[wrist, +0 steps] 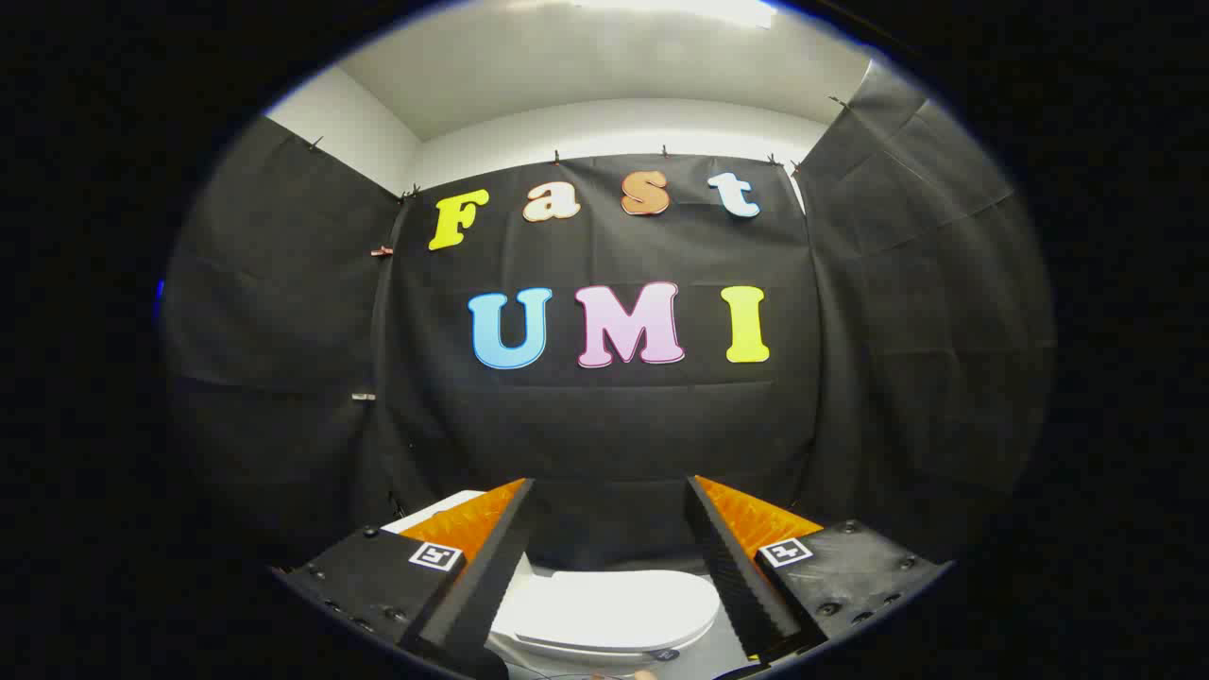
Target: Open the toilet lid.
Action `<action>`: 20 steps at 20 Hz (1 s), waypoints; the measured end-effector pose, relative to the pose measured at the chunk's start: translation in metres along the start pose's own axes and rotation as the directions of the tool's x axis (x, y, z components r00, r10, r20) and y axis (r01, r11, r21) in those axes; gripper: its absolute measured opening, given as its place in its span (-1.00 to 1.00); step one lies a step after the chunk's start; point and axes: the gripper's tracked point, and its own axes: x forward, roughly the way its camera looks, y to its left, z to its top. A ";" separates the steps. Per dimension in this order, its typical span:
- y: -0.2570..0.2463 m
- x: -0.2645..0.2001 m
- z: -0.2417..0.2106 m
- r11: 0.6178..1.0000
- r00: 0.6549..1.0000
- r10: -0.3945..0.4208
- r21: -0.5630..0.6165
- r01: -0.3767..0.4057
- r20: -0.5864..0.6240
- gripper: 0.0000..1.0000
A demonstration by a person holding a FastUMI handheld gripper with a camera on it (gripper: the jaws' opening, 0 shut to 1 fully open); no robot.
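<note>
A white toilet sits low in the gripper view, below and between the two fingers. Its lid (pixel 619 609) lies flat and closed on the seat. My gripper (pixel 609 486) hangs above the toilet with its fingers wide apart and nothing between them. The left fingertip (pixel 521 491) and the right fingertip (pixel 697 489) point toward the booth's back wall, well above the lid. The front rim of the toilet is partly hidden behind the fingers.
Black cloth walls (pixel 604 425) close the booth behind and on both sides of the toilet. A white edge (pixel 430 510), perhaps the tank or a fixture, shows just left of the left finger. White ceiling (pixel 604 76) spans above.
</note>
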 end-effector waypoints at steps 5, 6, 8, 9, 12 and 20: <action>-0.002 0.002 -0.006 1.000 0.999 -0.015 0.012 0.016 -0.029 0.96; -0.002 0.003 -0.006 1.000 0.999 -0.018 0.012 0.018 -0.031 0.96; -0.001 0.004 -0.006 1.000 0.999 -0.018 0.007 0.018 -0.031 0.96; 0.000 0.003 -0.006 1.000 0.999 -0.014 0.006 0.014 -0.031 0.96; 0.000 0.002 -0.007 1.000 0.999 -0.008 -0.004 0.008 -0.036 0.96; 0.002 0.002 -0.003 1.000 0.999 0.012 -0.007 -0.013 -0.034 0.96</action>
